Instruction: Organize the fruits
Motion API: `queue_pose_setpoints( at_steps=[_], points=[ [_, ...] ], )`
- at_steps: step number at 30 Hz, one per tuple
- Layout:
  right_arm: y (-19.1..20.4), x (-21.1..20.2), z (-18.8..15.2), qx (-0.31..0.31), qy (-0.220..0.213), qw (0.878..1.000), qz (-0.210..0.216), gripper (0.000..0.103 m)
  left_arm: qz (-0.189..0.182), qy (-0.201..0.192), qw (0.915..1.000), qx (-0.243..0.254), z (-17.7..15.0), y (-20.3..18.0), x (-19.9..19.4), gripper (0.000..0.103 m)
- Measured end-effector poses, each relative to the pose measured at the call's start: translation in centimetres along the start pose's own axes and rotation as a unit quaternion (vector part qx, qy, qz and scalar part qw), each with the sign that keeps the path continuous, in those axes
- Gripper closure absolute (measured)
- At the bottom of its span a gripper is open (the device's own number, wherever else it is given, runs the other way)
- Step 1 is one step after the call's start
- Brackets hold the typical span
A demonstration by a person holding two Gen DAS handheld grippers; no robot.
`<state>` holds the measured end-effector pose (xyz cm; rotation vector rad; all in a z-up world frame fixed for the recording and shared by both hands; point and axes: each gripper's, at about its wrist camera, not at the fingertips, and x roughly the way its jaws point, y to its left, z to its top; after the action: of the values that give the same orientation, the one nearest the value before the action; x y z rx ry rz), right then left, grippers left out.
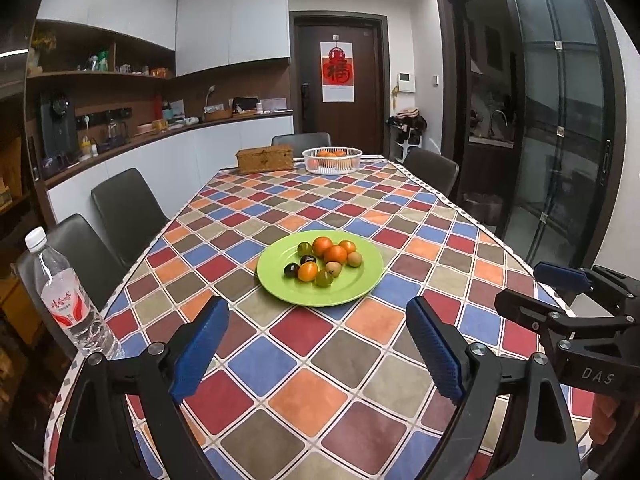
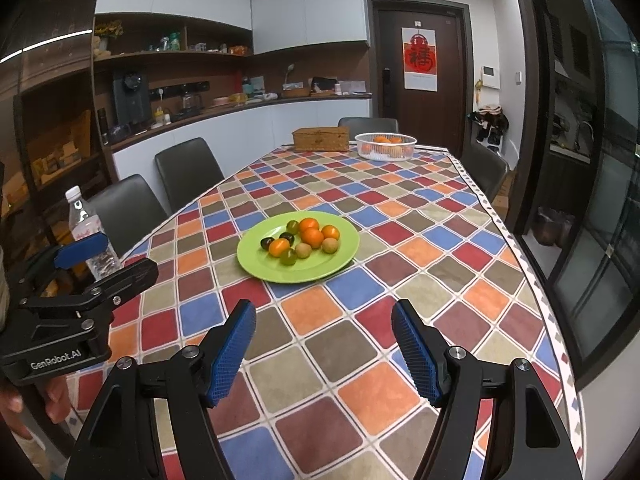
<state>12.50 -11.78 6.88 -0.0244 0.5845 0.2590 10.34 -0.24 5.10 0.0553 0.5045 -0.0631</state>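
Small fruits sitting clustered on green plate mid-worktop. Likely light, round, smooth, bruisable: pinching gently across widest part seems wise. Left gripper, right gripper hovering short of plate, fingers apart, holding nothing.

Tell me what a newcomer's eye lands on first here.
The green plate of small orange, green and dark fruits sits mid-table on the bright checkered tablecloth. At the far end stands a white basket of oranges. Both tongs, left and right, hang open and empty in front.
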Motion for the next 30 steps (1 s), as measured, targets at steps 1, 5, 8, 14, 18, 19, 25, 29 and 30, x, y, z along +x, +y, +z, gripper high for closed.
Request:
queue_pose_setpoints(
  at_steps=[1,5,8,14,18,19,25,29,30],
  points=[
    [0.0,-0.1,-0.1,0.001,-0.001,1.000,0.000,0.032,0.000,-0.001,1.0000,0.001,0.0,-0.1,-0.1,0.012],
    [0.0,-0.5,-0.1,0.003,-0.005,1.000,-0.001,0.032,0.000,-0.007,1.0000,0.005,0.2,-0.1,-0.5,0.012],
    [0.0,-0.6,-0.1,0.003,-0.006,1.000,0.000,0.032,0.005,-0.013,0.9999,0.007,0.3,-0.2,-0.9,0.006],
    [0.0,-1.2,-0.1,0.002,-0.011,1.000,-0.004,0.032,0.010,-0.020,0.9997,0.009,0.5,-0.4,-1.7,0.001],
    [0.0,-1.6,0.0,0.000,-0.014,1.000,-0.004,0.032,0.011,-0.020,0.9997,0.009,0.5,-0.5,-1.8,0.000],
    [0.0,-1.6,0.0,0.001,-0.014,1.000,-0.004,0.032,0.012,-0.020,0.9997,0.009,0.6,-0.5,-1.9,0.000],
    [0.0,-1.6,-0.1,0.001,-0.014,1.000,-0.004,0.032,0.014,-0.020,0.9997,0.008,0.6,-0.4,-2.2,0.000],
    [0.0,-1.8,-0.1,0.001,-0.015,1.000,-0.005,0.032,0.011,-0.019,0.9998,0.003,0.6,-0.4,-2.5,0.000],
    [0.0,-1.8,-0.1,0.001,-0.015,1.000,-0.004,0.032,0.011,-0.019,0.9998,0.003,0.5,-0.4,-2.6,0.000]
  ],
)
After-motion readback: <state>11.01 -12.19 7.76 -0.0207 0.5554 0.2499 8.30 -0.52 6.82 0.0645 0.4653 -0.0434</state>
